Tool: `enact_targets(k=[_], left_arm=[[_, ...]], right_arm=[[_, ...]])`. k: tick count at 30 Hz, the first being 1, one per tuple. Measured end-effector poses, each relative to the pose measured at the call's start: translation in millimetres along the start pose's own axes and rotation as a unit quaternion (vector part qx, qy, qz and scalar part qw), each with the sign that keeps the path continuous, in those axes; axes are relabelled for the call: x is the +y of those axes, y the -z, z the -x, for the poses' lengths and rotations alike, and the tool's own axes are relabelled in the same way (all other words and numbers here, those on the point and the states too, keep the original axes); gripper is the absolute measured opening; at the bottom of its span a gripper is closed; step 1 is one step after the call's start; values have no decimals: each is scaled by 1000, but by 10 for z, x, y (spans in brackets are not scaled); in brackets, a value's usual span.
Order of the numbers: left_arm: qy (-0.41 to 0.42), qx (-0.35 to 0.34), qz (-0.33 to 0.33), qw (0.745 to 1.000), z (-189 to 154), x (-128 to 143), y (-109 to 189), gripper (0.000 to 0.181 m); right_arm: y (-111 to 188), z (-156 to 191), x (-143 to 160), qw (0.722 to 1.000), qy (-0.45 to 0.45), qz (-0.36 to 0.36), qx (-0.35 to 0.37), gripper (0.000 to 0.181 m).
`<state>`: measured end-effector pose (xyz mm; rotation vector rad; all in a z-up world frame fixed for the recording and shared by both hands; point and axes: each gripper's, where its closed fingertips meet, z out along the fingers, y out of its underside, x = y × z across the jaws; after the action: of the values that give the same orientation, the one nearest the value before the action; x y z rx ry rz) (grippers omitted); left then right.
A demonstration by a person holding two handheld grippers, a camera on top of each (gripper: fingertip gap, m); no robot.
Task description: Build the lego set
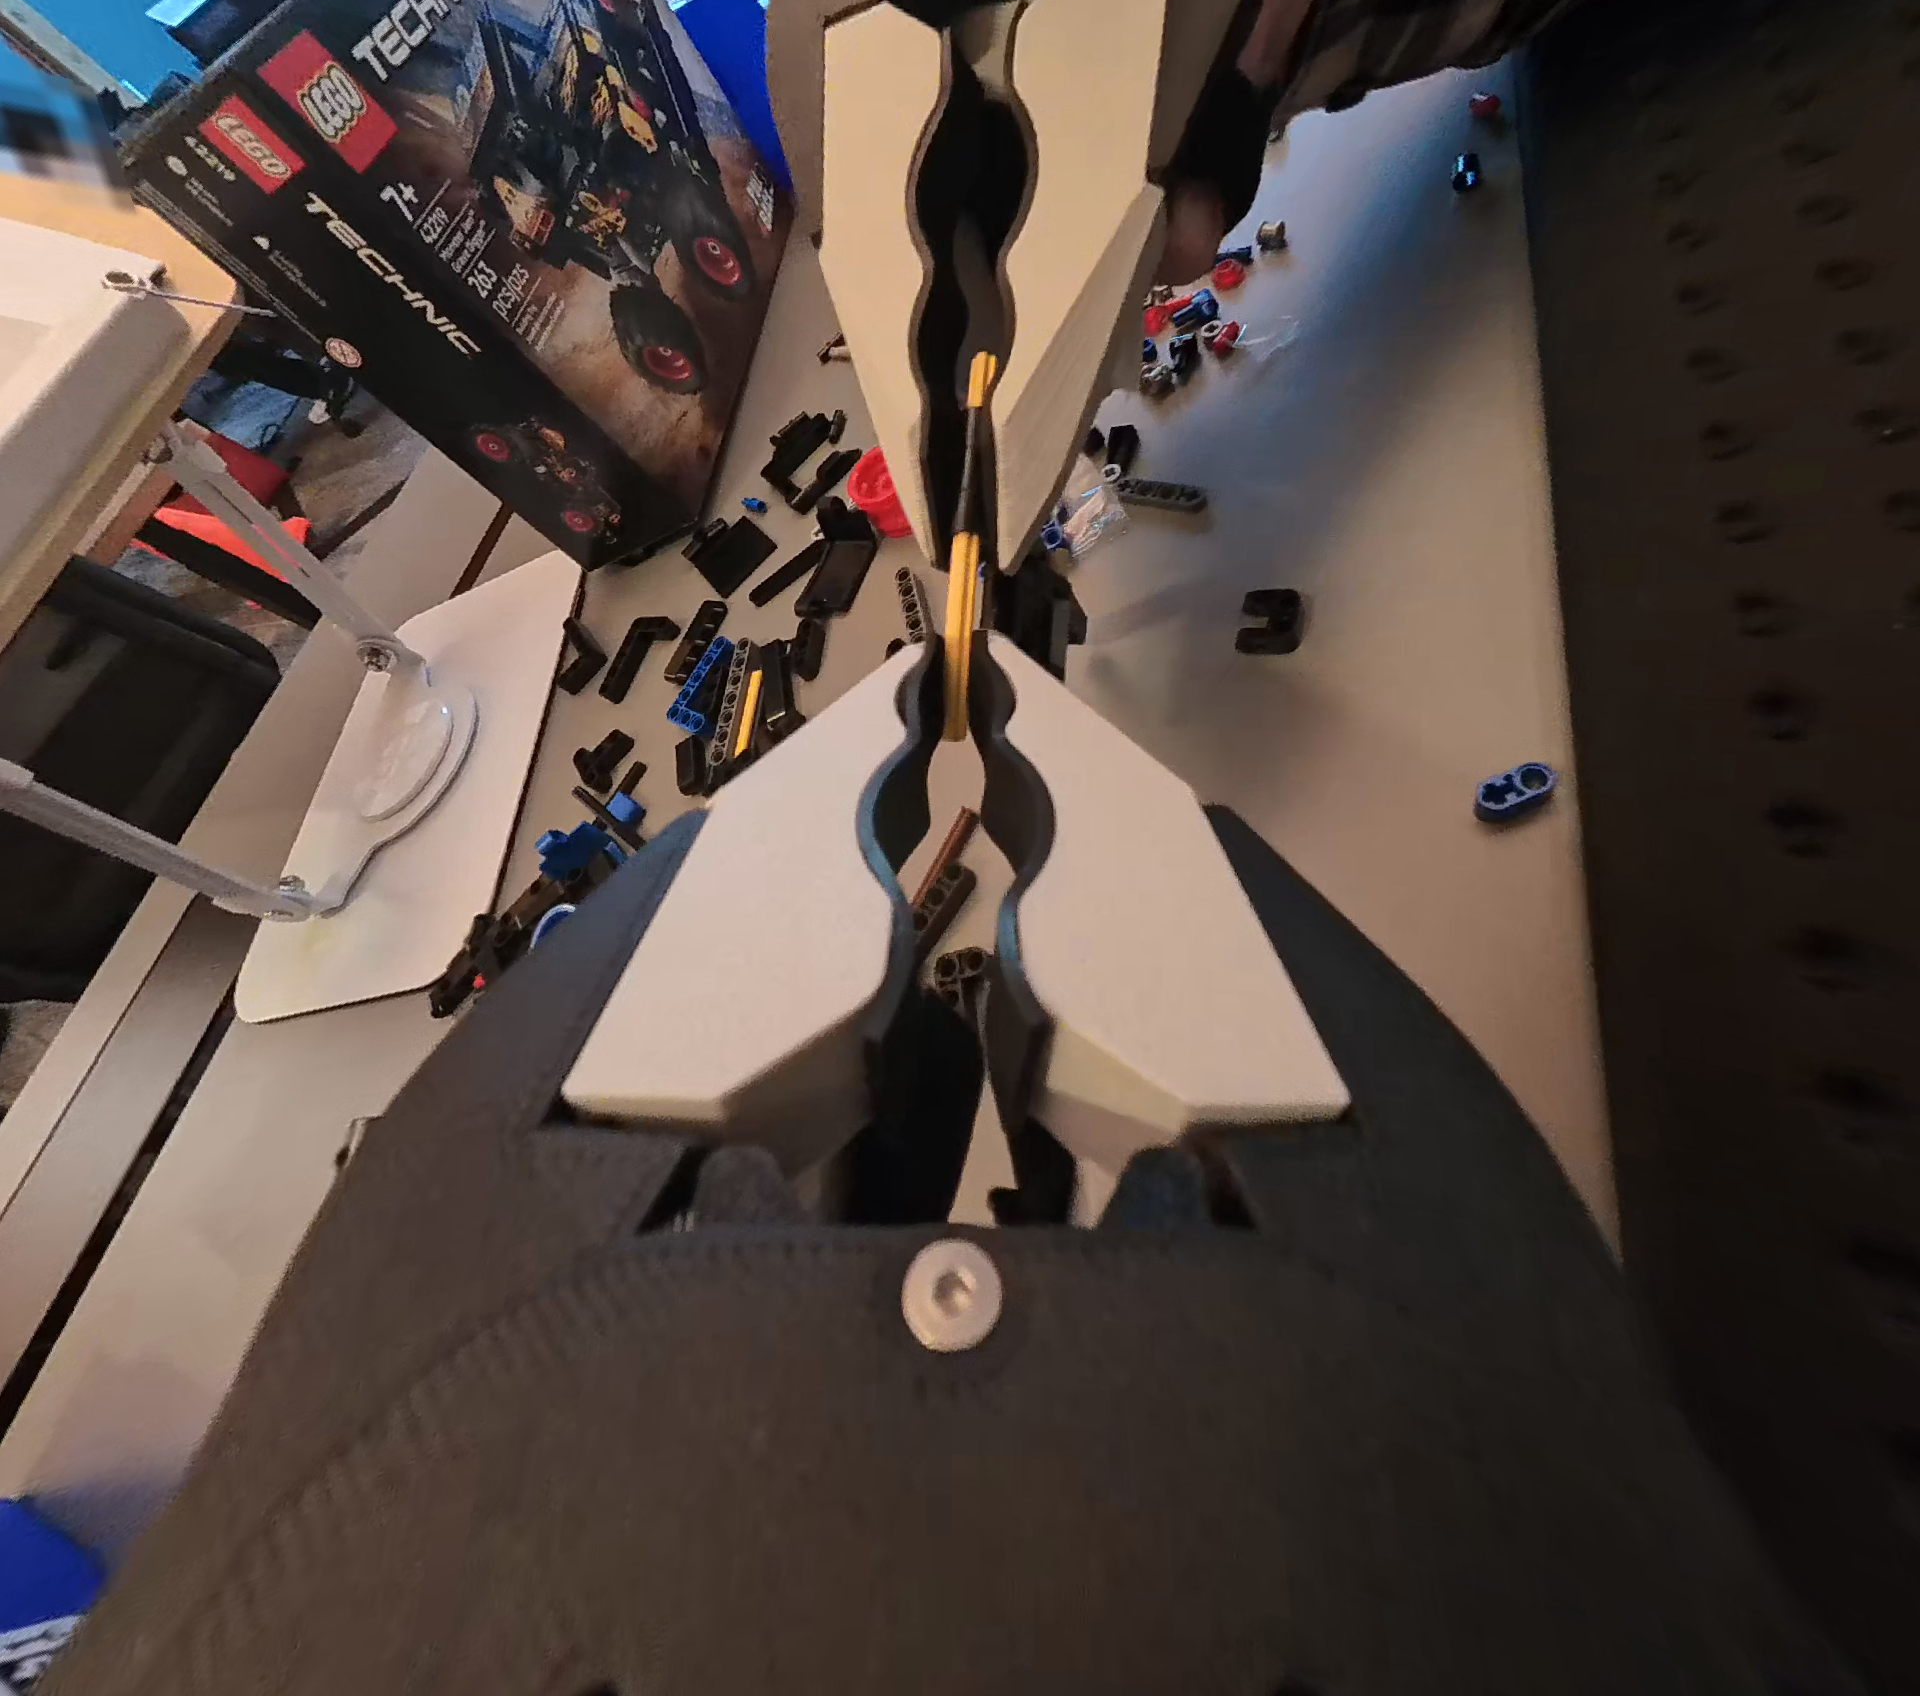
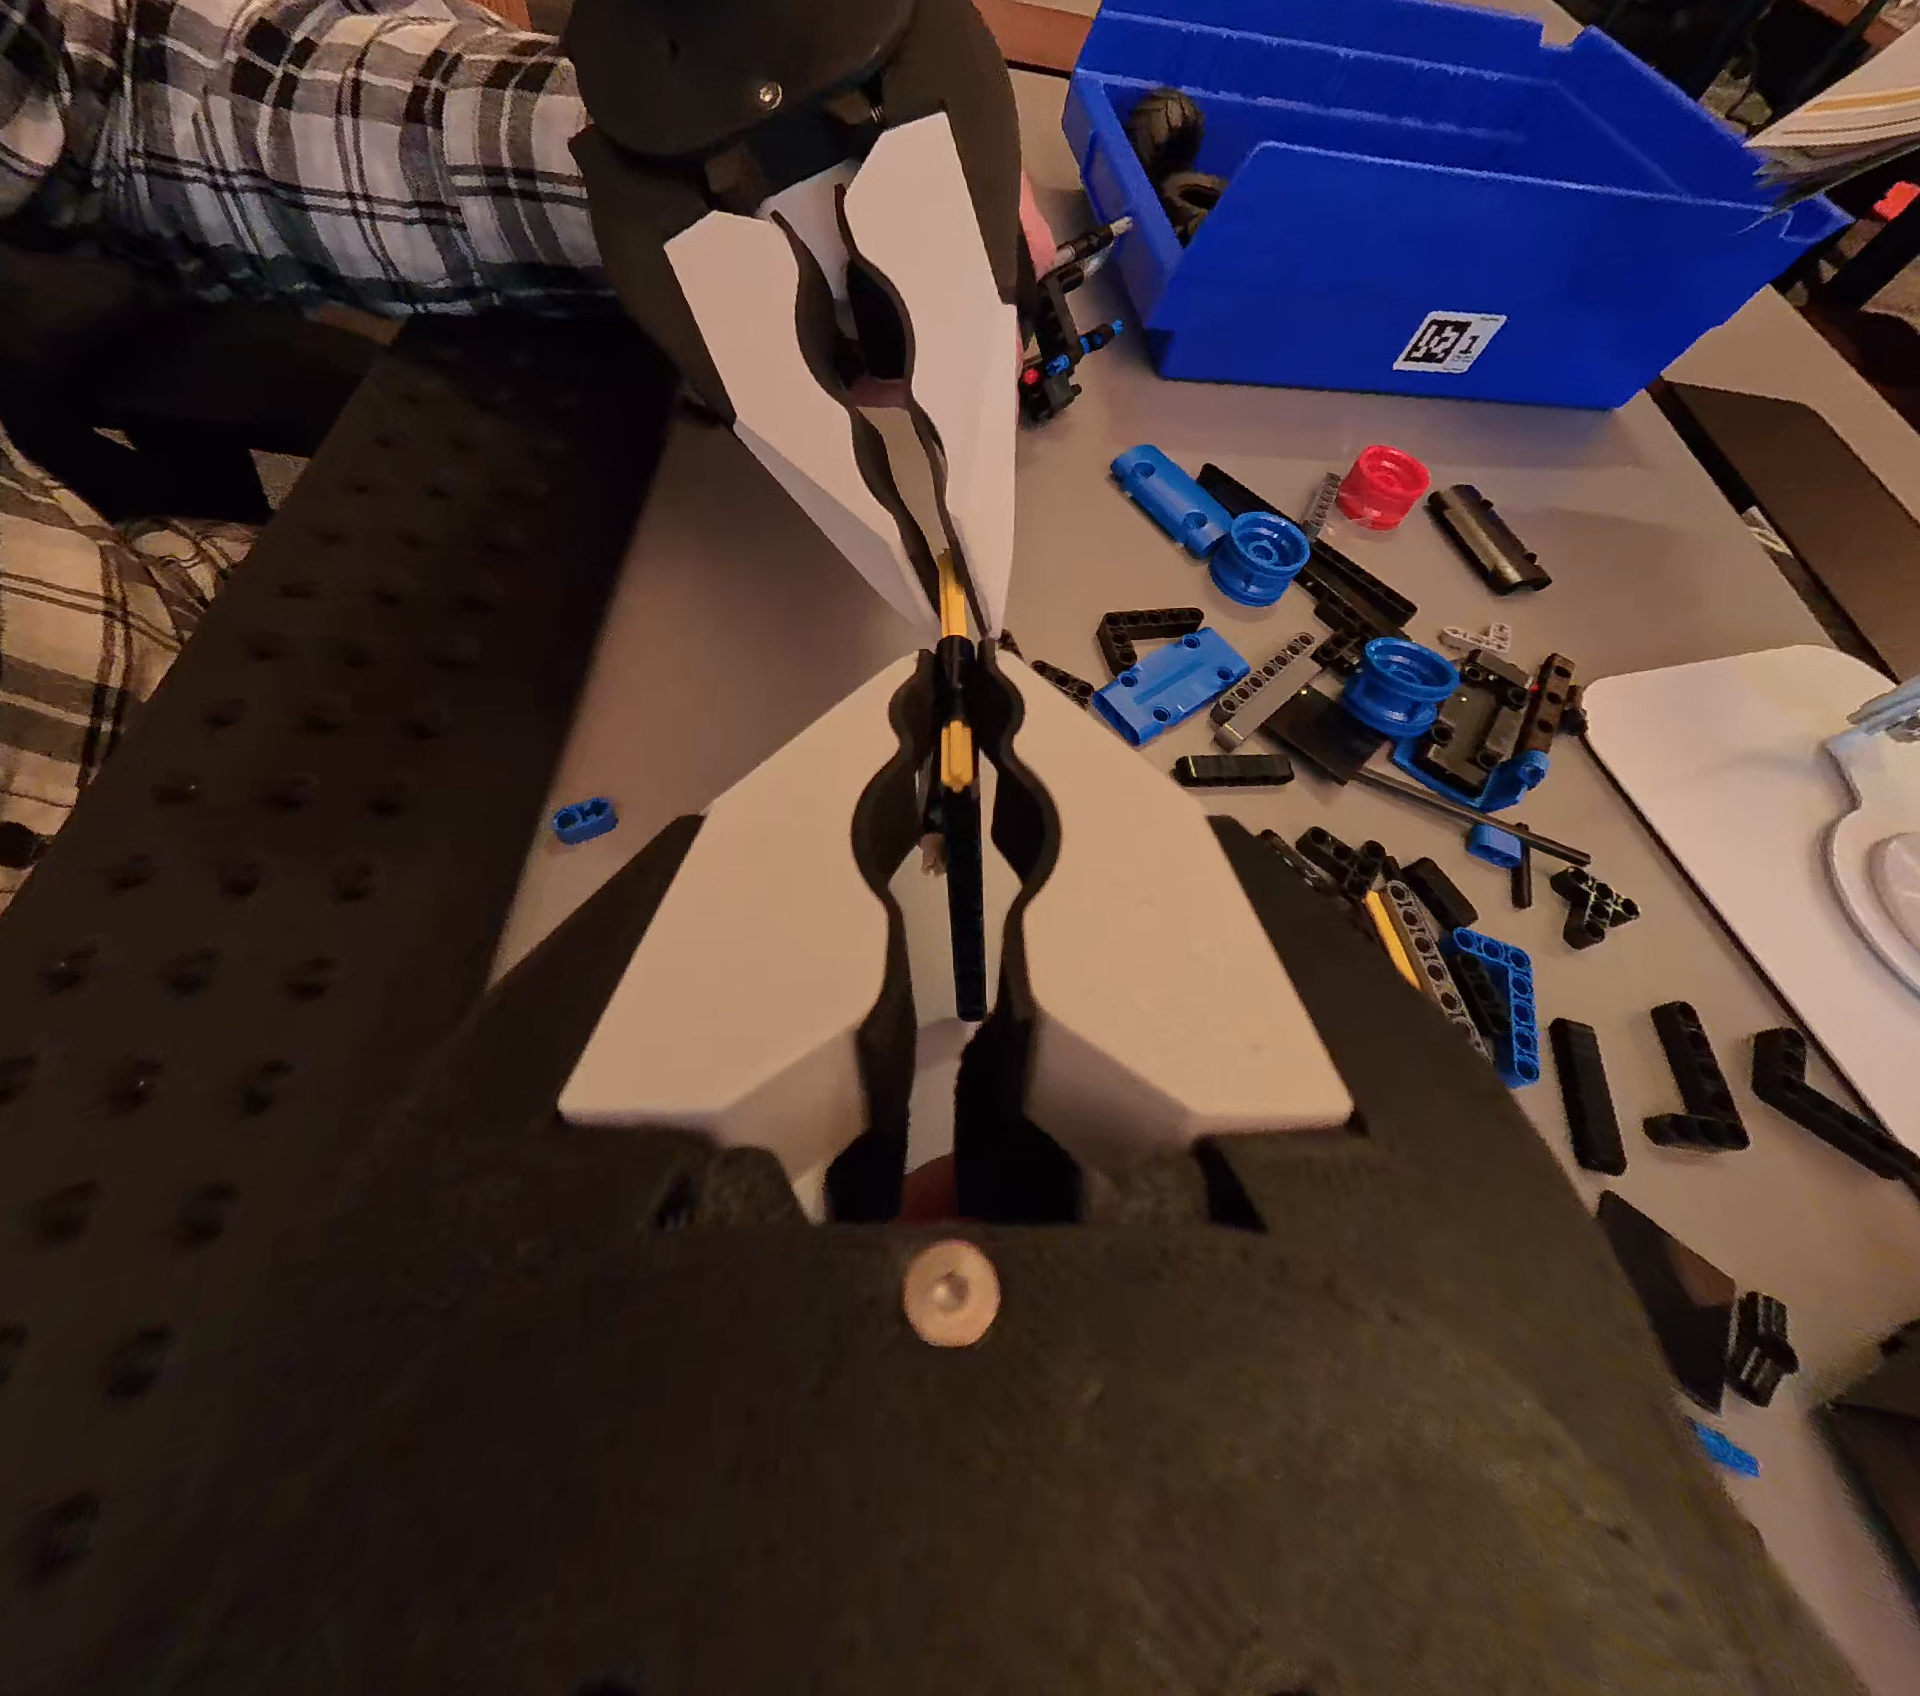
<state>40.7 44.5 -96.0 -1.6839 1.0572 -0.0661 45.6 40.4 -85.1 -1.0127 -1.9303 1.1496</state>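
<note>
A thin assembly of a yellow beam (image 1: 962, 607) and a black beam (image 2: 966, 908) is held in the air between both grippers, above the grey table (image 1: 1351, 607). My left gripper (image 1: 961, 659) is shut on the yellow end. My right gripper (image 2: 951, 659) is shut on the black beam, with a yellow part (image 2: 954, 753) showing between its fingers. The two grippers meet tip to tip: the right gripper (image 1: 961, 545) comes down from the top of the left wrist view, and the left gripper (image 2: 956, 618) does the same in the right wrist view.
Loose black, blue and yellow pieces (image 1: 727, 659) lie below the grippers. The set's box (image 1: 468, 244) stands behind them, next to a white stand base (image 1: 395, 815). A blue bin (image 2: 1403, 244), blue wheel hubs (image 2: 1257, 555), a red hub (image 2: 1382, 483) and a black perforated board (image 1: 1745, 711) surround the table. Left and right tips are no more than a few centimetres apart. Both grippers' tips are roughly 25 cm from the red hub (image 2: 1382, 483).
</note>
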Motion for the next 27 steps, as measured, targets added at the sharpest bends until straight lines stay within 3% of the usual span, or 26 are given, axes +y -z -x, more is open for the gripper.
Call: enact_targets(k=[12, 15, 19, 27], left_arm=[[3, 26, -13, 1000, -99, -61, -3, 3], [-42, -19, -10, 999, -41, -107, 17, 6], [-53, -28, -1, 998, -51, -112, -7, 6], [-17, 1, -8, 1000, -103, -124, -3, 3]], right_arm=[[54, 103, 12, 999, -19, -14, -40, 6], [58, 94, -23, 998, -36, -20, -44, 6], [53, 94, 7, 998, -36, -14, -45, 6], [30, 89, 58, 999, -27, -4, -38, 6]])
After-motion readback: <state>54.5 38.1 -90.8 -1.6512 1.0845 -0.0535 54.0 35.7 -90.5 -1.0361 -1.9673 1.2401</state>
